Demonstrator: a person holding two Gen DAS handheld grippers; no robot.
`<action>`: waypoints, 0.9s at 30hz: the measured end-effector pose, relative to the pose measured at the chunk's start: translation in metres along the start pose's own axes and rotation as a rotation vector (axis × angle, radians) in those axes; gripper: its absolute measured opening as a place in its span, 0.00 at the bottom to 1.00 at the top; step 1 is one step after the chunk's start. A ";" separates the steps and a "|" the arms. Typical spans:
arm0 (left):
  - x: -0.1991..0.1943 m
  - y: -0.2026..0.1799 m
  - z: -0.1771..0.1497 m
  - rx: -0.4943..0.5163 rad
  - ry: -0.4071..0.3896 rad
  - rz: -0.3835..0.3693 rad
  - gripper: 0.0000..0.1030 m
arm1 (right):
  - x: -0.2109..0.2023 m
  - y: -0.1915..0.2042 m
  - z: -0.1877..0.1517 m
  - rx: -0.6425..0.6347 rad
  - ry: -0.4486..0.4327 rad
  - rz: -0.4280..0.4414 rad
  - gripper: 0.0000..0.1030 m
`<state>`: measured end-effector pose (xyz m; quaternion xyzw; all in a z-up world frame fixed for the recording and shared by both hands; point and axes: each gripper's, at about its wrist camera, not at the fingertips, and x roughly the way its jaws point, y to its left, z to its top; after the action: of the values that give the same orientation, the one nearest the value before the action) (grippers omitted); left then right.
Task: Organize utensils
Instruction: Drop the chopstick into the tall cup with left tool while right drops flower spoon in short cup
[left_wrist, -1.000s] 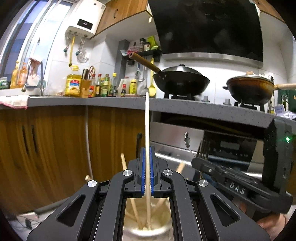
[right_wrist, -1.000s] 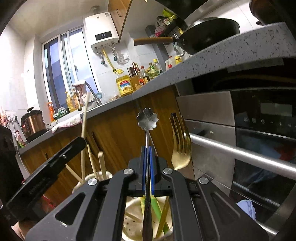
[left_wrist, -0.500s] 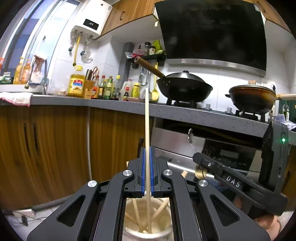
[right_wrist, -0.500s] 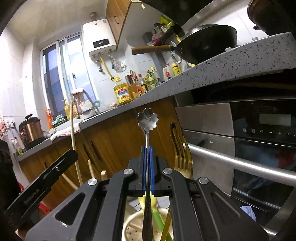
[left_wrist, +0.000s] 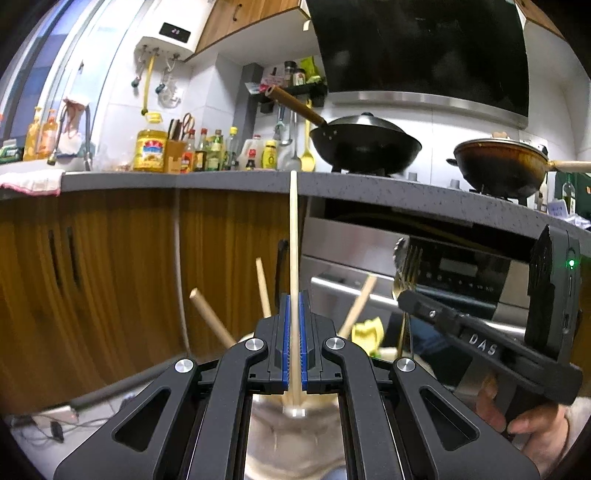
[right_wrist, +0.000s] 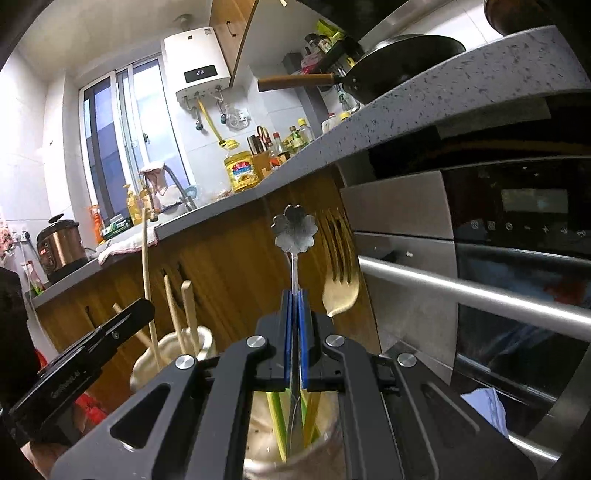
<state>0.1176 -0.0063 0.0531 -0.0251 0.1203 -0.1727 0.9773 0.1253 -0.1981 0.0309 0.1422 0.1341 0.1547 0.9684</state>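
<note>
Left wrist view: the left gripper (left_wrist: 294, 334) has its jaws pinching an upright chopstick (left_wrist: 293, 236), whose lower end reaches into a pale holder (left_wrist: 291, 435) right below. Other chopsticks (left_wrist: 210, 319) lean out of that holder. To the right, the right gripper (left_wrist: 410, 297) sits beside a gold fork (left_wrist: 406, 269).

Right wrist view: the right gripper (right_wrist: 294, 332) has its jaws pinching a flower-ended spoon (right_wrist: 294, 229) upright over a cup (right_wrist: 258, 432) holding green sticks (right_wrist: 275, 413). The fork (right_wrist: 341, 269) stands just right of it. The holder (right_wrist: 173, 350) is at left.
</note>
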 end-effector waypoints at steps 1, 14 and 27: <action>-0.003 0.000 -0.003 -0.001 0.009 -0.002 0.05 | -0.003 0.000 -0.002 -0.008 0.007 0.007 0.03; -0.004 -0.014 -0.020 0.054 0.080 0.005 0.05 | -0.010 0.006 -0.026 -0.052 0.126 -0.009 0.03; -0.014 -0.017 -0.016 0.060 0.072 0.024 0.30 | -0.006 0.001 -0.023 -0.041 0.162 -0.031 0.08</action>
<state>0.0956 -0.0177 0.0420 0.0119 0.1506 -0.1651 0.9746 0.1127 -0.1943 0.0116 0.1076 0.2108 0.1534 0.9594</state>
